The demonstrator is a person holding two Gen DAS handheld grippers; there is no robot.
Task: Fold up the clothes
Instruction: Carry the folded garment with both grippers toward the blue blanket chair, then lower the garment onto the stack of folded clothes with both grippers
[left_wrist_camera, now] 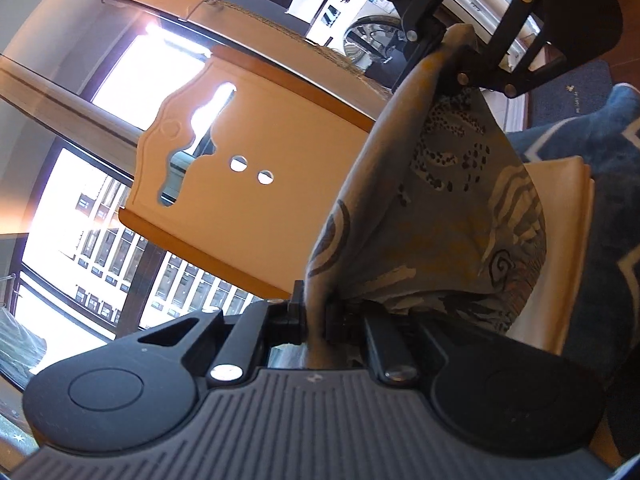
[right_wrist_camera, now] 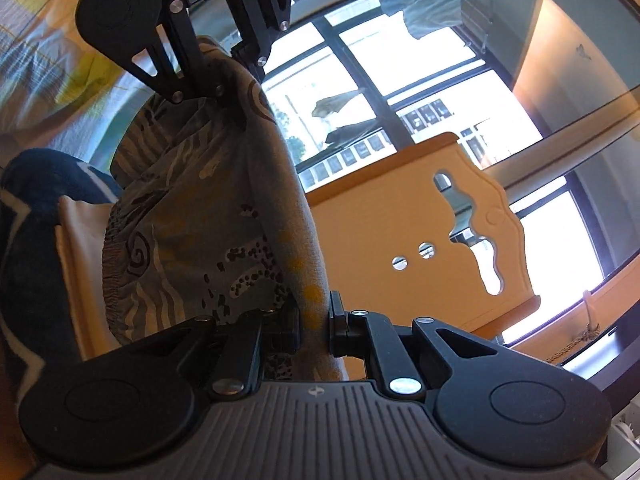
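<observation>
A grey patterned garment with swirls, dots and yellow patches hangs stretched between my two grippers. In the left wrist view my left gripper is shut on one edge of it, and the right gripper pinches the far corner at the top. From the right wrist view my right gripper is shut on the garment, with the left gripper clamped on the other end above. The cloth sags in folds between them, held up in the air.
A wooden headboard with cut-out holes stands behind, before large windows. A blue and white blanket and a cream cushion lie below the garment. A washing machine shows far back. A yellow quilt lies at upper left.
</observation>
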